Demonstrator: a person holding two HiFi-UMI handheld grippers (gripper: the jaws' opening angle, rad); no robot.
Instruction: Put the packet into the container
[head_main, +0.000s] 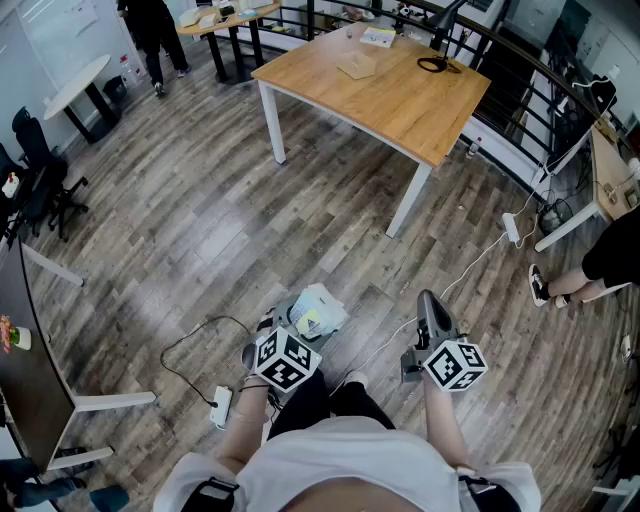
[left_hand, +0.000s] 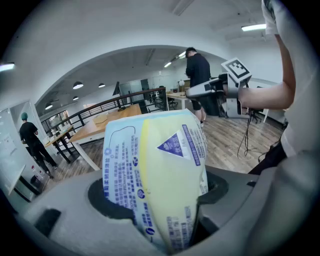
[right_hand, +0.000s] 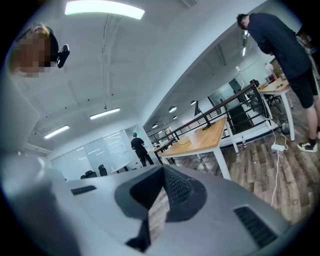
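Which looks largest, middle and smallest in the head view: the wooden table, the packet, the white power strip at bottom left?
1. wooden table
2. packet
3. power strip
The packet is nearer the camera than the floor, so its lead over the strip is unsure.

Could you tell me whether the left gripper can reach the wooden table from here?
Probably not: the left gripper, shut on the packet, is by the person's legs, with floor between it and the wooden table.
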